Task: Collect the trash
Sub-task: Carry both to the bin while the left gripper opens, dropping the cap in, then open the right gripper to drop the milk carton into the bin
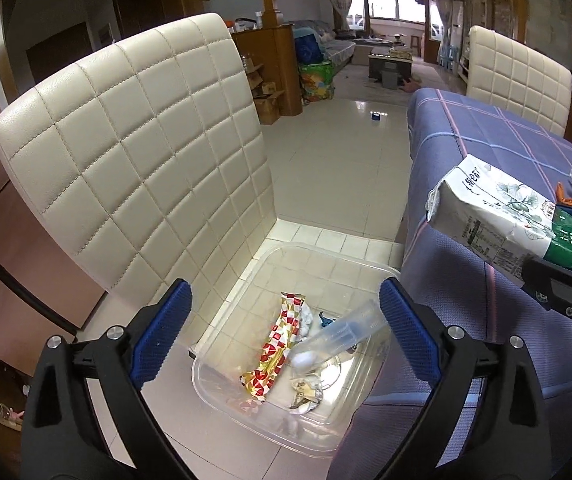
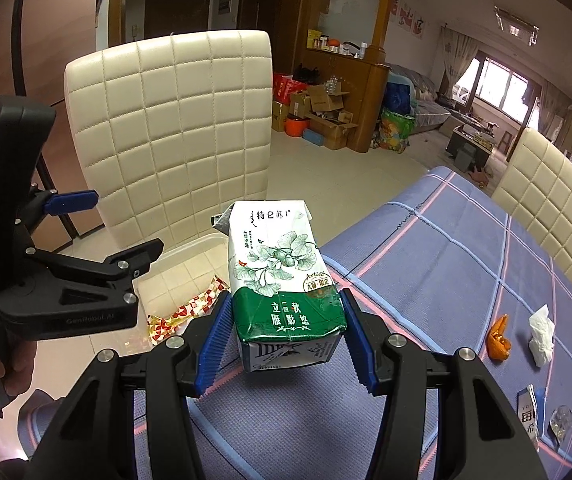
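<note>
We have the milk carton [image 2: 286, 284] pinched at its green end between the right tongs [image 2: 286, 340], held in the air above the edge of the counter [image 2: 426, 260], its white end pointing toward the clear plastic bin [image 1: 221, 384] that sits on the seat of the cream chair [image 1: 133, 152]. The left tongs [image 1: 286, 332] hang spread and empty over that bin, which already holds a red-and-gold wrapper [image 1: 277, 352], a clear plastic tube [image 1: 342, 336] and some crumpled bits.

To do this step well, we judge that we should carry the carton out past the counter's edge until it is wholly over the bin's opening, lower it close, and only then part the right tongs, so it does not bounce off the rim. The left tongs are best drawn aside to clear the drop. An orange peel [image 2: 500, 340], a white tissue [image 2: 542, 332] and a small foil packet [image 2: 530, 408] lie further along the counter, not yet collected.
</note>
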